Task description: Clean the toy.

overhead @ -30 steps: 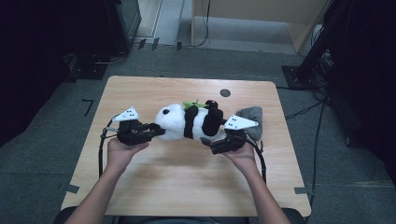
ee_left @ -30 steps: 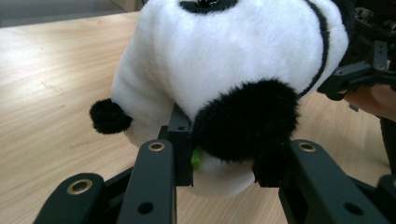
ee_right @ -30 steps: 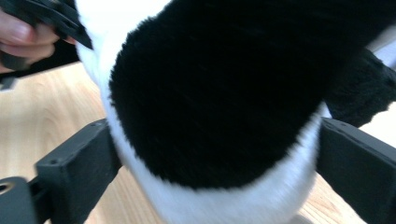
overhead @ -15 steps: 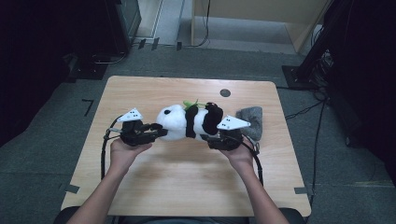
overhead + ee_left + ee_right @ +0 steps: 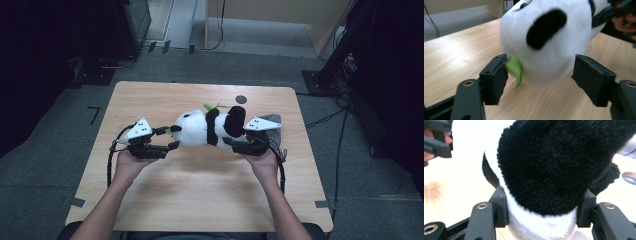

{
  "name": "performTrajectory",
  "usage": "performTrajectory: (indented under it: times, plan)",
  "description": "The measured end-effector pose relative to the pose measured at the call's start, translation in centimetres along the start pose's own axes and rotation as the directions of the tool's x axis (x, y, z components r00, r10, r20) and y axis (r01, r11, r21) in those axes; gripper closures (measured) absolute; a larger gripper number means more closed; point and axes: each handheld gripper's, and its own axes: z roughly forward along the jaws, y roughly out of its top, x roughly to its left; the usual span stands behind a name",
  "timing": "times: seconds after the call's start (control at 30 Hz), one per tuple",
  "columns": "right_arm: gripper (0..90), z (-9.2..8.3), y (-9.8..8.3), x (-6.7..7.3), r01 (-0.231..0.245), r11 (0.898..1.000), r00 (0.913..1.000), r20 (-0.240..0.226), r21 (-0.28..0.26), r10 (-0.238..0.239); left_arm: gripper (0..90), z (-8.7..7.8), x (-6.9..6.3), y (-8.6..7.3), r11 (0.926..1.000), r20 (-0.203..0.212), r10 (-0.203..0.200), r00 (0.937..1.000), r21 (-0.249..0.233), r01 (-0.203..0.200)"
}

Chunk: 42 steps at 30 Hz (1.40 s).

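The right gripper (image 5: 541, 220) clamps the panda's (image 5: 207, 127) rump; the left gripper (image 5: 540, 80) has just been opening, its jaws wide around the head, touching only a green leaf (image 5: 515, 70). The panda lies mid-table (image 5: 200, 200): handover made, placing left.

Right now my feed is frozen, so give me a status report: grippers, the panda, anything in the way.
Left gripper open, jaws just opening around panda head. Right gripper clamped on panda's rear. Grey cloth behind right hand, clear of the work.
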Motion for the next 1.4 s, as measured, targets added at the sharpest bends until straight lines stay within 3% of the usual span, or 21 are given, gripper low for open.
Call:
performTrajectory:
  times: [0.23, 0.4, 0.5, 0.67, 0.73, 0.87, 1.03, 1.1, 1.2, 1.3, 1.4]
  plan:
    - [43.2, -1.7, 0.3, -0.5, -0.066, 0.998, 0.9969, -0.044, -0.022, 0.065, 28.4, 0.5, 0.1, -0.6, 0.9995, 0.083, -0.032, 0.9960, 0.004, 0.032]
    - [43.2, -1.7, 0.4, -0.4, -0.090, 0.996, 0.9926, -0.084, -0.018, 0.088, 28.1, 0.7, -0.2, -0.7, 0.9998, 0.105, -0.022, 0.9943, 0.004, 0.021]
    - [43.3, -1.6, 0.5, -0.1, -0.094, 0.995, 0.9897, -0.110, -0.013, 0.092, 19.2, 0.9, -0.1, -0.7, 0.9995, 0.119, -0.032, 0.9924, -0.001, 0.032]
    - [43.3, -1.5, 0.6, 0.4, -0.106, 0.994, 0.9806, -0.166, -0.002, 0.104, 8.1, 1.0, 0.1, -0.9, 0.9992, 0.174, -0.037, 0.9841, -0.008, 0.039]
    - [43.3, -1.4, 0.7, 0.7, -0.108, 0.994, 0.9789, -0.174, 0.005, 0.108, 8.0, 1.0, 0.0, -1.0, 0.9998, 0.162, 0.001, 0.9868, -0.019, 0.002]
    - [43.4, -1.2, 0.7, 1.0, -0.108, 0.994, 0.9771, -0.184, 0.008, 0.108, 9.1, 1.1, 0.0, -1.0, 0.9996, 0.145, 0.014, 0.9893, -0.026, -0.011]
    - [43.6, -0.9, 0.6, 1.4, -0.115, 0.993, 0.9754, -0.187, 0.017, 0.116, 12.8, 1.5, 0.0, -1.2, 1.0000, 0.112, 0.002, 0.9937, -0.001, -0.002]
    - [43.6, -0.7, 0.6, 1.5, -0.118, 0.993, 0.9752, -0.186, 0.020, 0.120, 13.8, 1.5, 0.1, -1.2, 0.9999, 0.103, -0.002, 0.9947, -0.012, 0.003]
    - [43.5, -0.6, 0.4, 1.3, -0.138, 0.990, 0.9710, -0.195, 0.018, 0.139, 20.7, 1.3, 0.1, -1.2, 0.9993, 0.104, -0.015, 0.9945, -0.033, 0.018]
    - [43.4, -0.6, 0.4, 1.3, -0.144, 0.989, 0.9702, -0.194, 0.022, 0.145, 25.7, 1.3, -0.1, -1.1, 0.9995, 0.094, -0.025, 0.9952, -0.017, 0.027]
    - [41.1, -0.5, 0.3, 1.3, -0.122, 0.992, 0.9755, -0.182, 0.017, 0.123, 34.2, 0.8, -1.0, -0.8, 0.9986, 0.030, 0.042, 0.9986, -0.034, -0.041]
